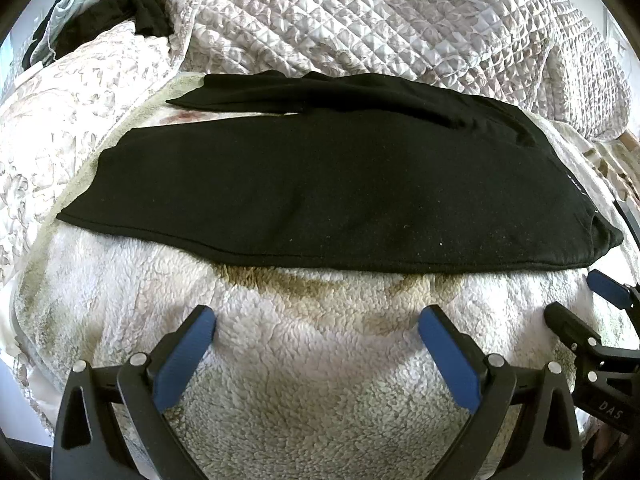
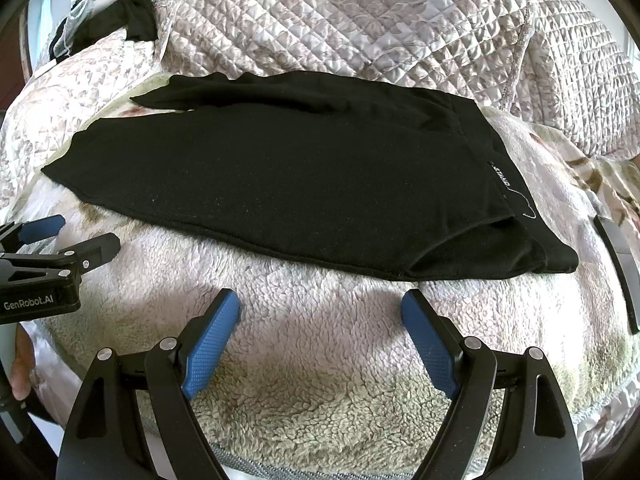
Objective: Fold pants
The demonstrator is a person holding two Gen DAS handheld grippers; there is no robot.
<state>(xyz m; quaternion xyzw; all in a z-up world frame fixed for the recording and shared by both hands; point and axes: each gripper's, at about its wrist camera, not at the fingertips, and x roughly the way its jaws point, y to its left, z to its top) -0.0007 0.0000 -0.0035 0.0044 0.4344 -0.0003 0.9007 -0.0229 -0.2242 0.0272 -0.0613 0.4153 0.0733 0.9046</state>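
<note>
The black pants (image 1: 320, 184) are laid flat across the middle of the frame on a fleece blanket (image 1: 312, 360). Both the left gripper (image 1: 318, 330) and the right gripper (image 2: 320, 312) are held with jaws spread wide at the bottom, nothing gripped, short of the pants' near edge.

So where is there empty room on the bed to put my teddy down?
The best bare patch is the fluffy blanket between the near hem of the black pants and the open left gripper and right gripper. Farther back it is crowded: the quilt is bunched against the pants, with dark clothes piled at far left.
</note>
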